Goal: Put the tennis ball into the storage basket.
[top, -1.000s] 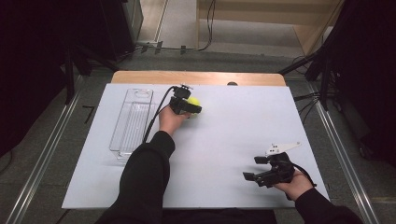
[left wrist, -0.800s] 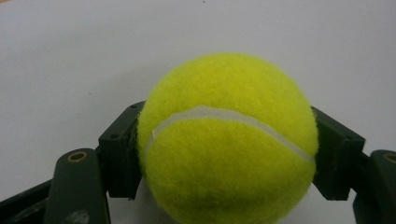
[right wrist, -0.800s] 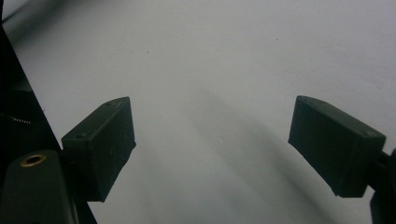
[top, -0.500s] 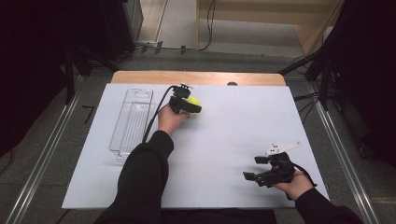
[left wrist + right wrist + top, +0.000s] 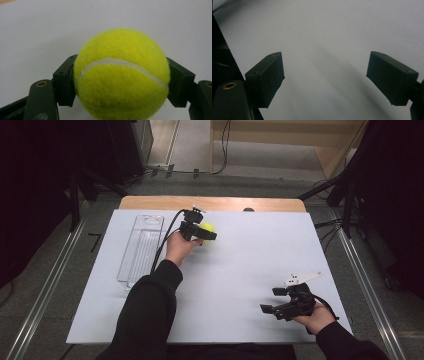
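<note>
**Ball gripped, right hand waiting**

Nothing has shifted since a second ago: your left gripper (image 5: pixel 204 233) clamps the tennis ball (image 5: pixel 121 75) across its middle, near the clear tray (image 5: pixel 141 248). Your right gripper (image 5: pixel 280 306) rests wide apart, empty, well clear.

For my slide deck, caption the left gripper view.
Left gripper shut on a yellow tennis ball above a white table.
</note>
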A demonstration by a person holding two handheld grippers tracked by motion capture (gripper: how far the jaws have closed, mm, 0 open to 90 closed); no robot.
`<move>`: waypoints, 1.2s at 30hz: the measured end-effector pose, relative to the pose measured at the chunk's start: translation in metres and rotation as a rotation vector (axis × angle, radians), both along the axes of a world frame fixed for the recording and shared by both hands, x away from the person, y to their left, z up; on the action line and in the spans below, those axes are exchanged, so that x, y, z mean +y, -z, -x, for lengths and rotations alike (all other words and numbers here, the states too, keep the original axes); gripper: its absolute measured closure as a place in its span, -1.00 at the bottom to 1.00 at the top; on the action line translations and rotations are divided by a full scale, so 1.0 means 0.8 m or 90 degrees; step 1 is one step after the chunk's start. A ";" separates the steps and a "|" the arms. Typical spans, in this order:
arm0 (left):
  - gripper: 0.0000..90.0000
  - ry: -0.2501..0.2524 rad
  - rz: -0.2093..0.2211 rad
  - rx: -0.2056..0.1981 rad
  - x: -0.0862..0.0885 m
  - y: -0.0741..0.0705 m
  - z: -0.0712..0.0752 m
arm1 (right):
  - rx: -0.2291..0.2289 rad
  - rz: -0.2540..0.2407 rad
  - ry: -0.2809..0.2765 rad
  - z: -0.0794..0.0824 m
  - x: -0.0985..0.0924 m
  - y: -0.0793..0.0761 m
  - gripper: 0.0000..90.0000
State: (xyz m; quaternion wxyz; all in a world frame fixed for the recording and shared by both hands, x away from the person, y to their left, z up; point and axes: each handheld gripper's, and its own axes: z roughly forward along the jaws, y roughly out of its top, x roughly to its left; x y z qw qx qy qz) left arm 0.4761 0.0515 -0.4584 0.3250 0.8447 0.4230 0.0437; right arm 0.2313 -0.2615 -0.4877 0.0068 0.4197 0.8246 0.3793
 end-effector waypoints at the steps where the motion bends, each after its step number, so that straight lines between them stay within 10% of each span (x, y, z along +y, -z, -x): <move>1: -0.42 0.000 0.000 0.000 0.000 0.000 0.000 | 0.000 0.000 0.001 0.000 0.000 0.000 -0.72; 36: -0.42 0.102 0.032 0.014 0.007 -0.034 0.063 | 0.002 0.003 0.003 0.000 0.002 0.000 -0.72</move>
